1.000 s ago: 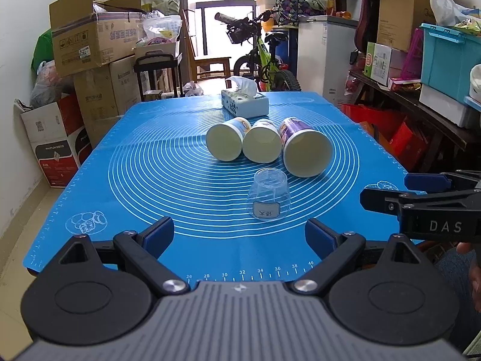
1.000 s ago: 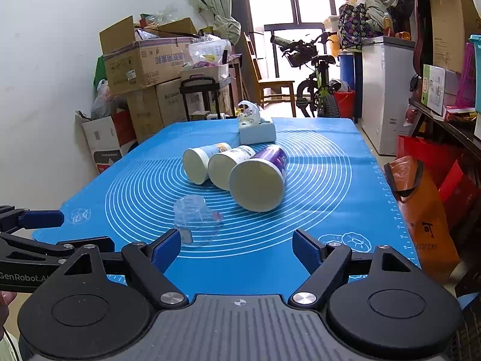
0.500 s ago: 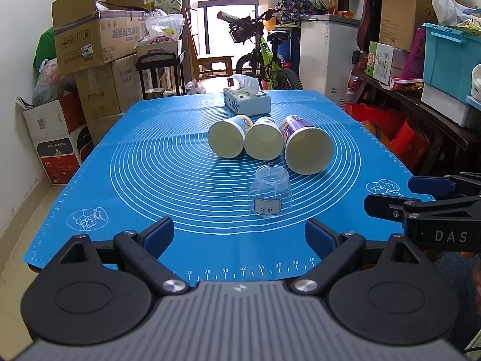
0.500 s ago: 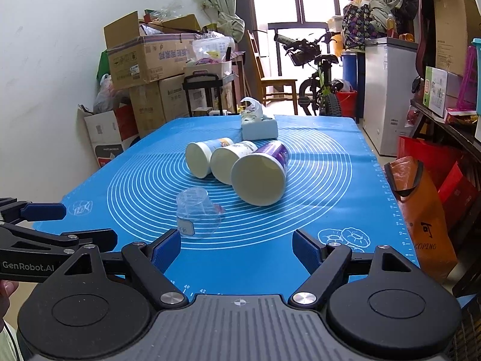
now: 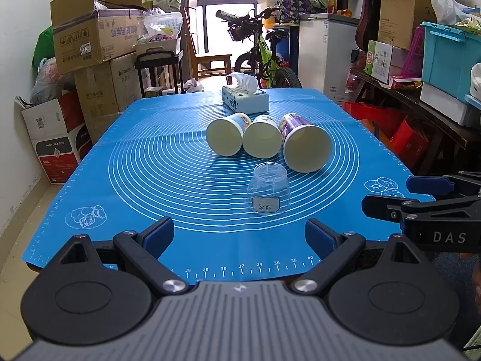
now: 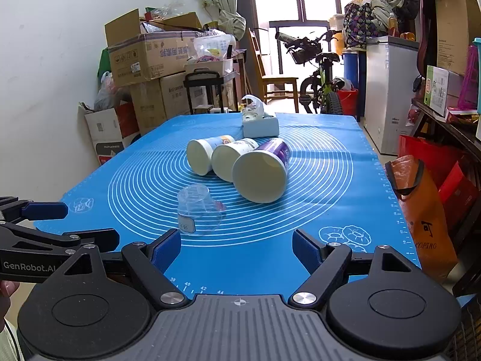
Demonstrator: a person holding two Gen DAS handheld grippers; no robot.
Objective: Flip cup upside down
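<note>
A small clear plastic cup (image 5: 268,189) with a white label stands upside down on the blue mat (image 5: 168,177); it also shows in the right wrist view (image 6: 197,210). Three paper cups lie on their sides behind it, mouths toward me: one (image 5: 226,137), one (image 5: 262,140) and a larger purple one (image 5: 305,147). My left gripper (image 5: 239,236) is open and empty, just short of the clear cup. My right gripper (image 6: 236,248) is open and empty, near the mat's front edge, right of the clear cup.
A tissue box (image 5: 245,98) sits at the far end of the mat. Cardboard boxes (image 5: 96,39) stack along the left wall. A bicycle (image 5: 264,57), a white freezer (image 5: 324,51) and shelves with bins (image 5: 445,57) stand to the right. An orange bag (image 6: 421,210) hangs by the table.
Both grippers have drawn back slightly from the table, open and empty. The clear cup and paper cups have not moved.
</note>
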